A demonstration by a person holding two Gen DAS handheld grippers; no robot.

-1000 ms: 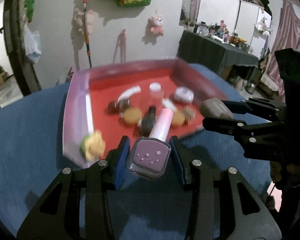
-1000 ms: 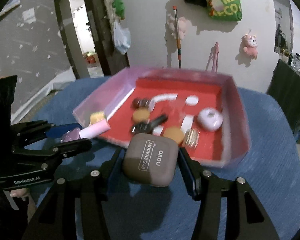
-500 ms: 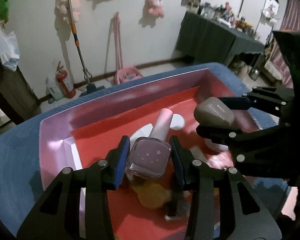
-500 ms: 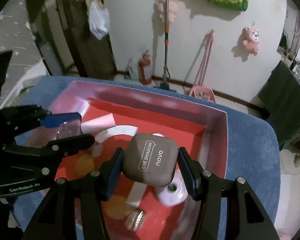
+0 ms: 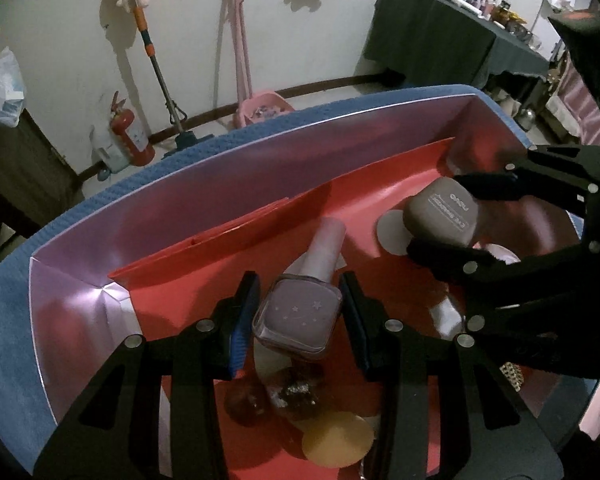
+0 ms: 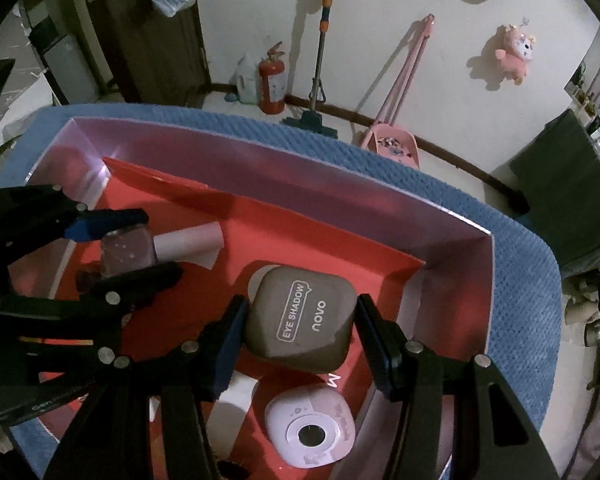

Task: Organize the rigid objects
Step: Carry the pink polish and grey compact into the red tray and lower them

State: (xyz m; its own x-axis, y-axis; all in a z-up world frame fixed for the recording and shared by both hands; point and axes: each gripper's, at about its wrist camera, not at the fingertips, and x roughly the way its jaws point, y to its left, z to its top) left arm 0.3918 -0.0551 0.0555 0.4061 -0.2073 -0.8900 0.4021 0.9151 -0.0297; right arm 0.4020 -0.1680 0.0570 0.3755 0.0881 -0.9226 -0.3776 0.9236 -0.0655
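Observation:
My left gripper point(image 5: 298, 304) is shut on a lilac nail polish bottle point(image 5: 298, 316) with a pale pink cap, held over the red floor of the pink-walled box point(image 5: 220, 184). My right gripper point(image 6: 298, 328) is shut on a taupe eye shadow case point(image 6: 300, 324), also held over the box point(image 6: 340, 216) floor, near its far right part. In the left wrist view the right gripper point(image 5: 448, 220) with the eye shadow case point(image 5: 440, 210) hangs at the right. In the right wrist view the left gripper point(image 6: 140, 240) with the nail polish bottle point(image 6: 130, 250) shows at the left.
Inside the box lie a pink-white round compact point(image 6: 310, 428), a gold disc point(image 5: 338, 442), a dark glittery piece point(image 5: 296, 390) and a white disc point(image 5: 392, 230). The box sits on a blue textured tabletop point(image 6: 516, 288). A mop, a fire extinguisher and a dustpan stand by the wall beyond.
Both grippers have moved forward from the near edge of the box to above its inside and tilted further down, each keeping its hold. The box now fills both views.

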